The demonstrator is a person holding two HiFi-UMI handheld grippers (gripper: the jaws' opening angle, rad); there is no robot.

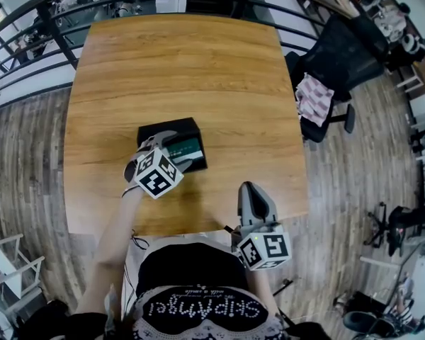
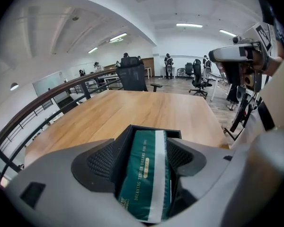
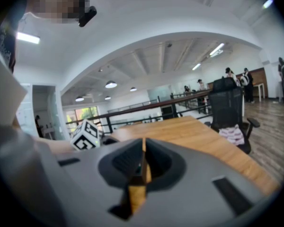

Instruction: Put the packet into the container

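Near the middle of the head view, the left hand-held gripper (image 1: 178,153) (image 2: 144,161) is clamped on the green packet (image 1: 186,148) (image 2: 145,174). The packet's far end reaches into the open black container (image 1: 164,127) (image 2: 173,133) on the table (image 1: 184,62). At the lower right, over the table's near edge, the right hand-held gripper (image 1: 248,190) (image 3: 143,159) has its jaws pressed together with nothing between them.

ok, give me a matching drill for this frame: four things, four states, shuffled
1. green-and-white packet
2. black rectangular container
3. right gripper
4. black office chair

A. jaws together, nothing between them
B. between the left gripper's jaws
C. beside the wooden table's right edge
D. open-topped, on that table

Pairs: 1-B, 2-D, 3-A, 4-C
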